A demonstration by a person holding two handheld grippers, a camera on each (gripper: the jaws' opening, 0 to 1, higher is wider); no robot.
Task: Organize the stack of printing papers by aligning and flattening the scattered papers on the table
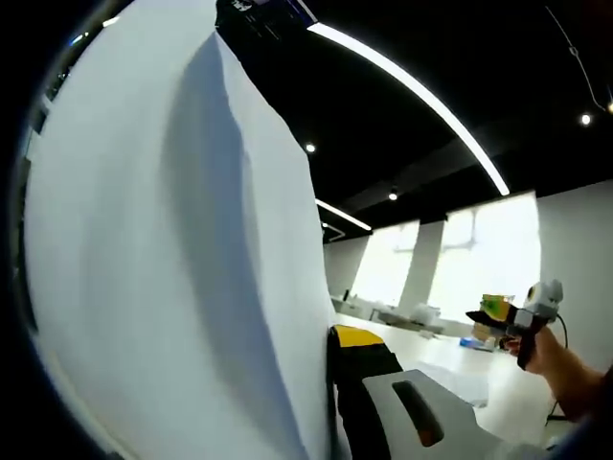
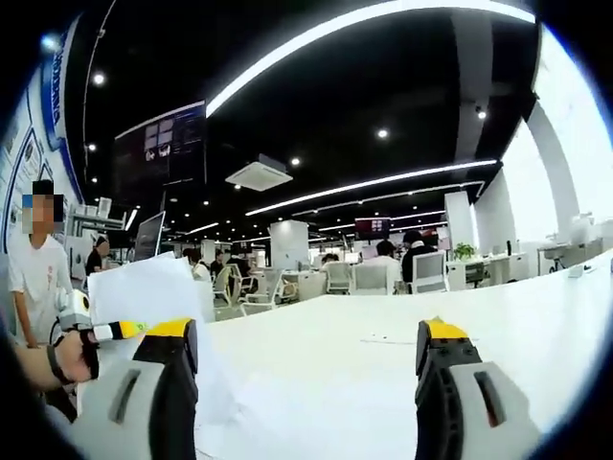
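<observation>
In the left gripper view our left tongs (image 1: 330,402) pinch a large white sheet of printing paper (image 1: 163,249), lifted upright and bowed from 9 to 12 o'clock. In the right gripper view our right tongs (image 2: 306,383) are spread wide over the white tabletop (image 2: 383,326); the paper shows at 9 o'clock.
</observation>
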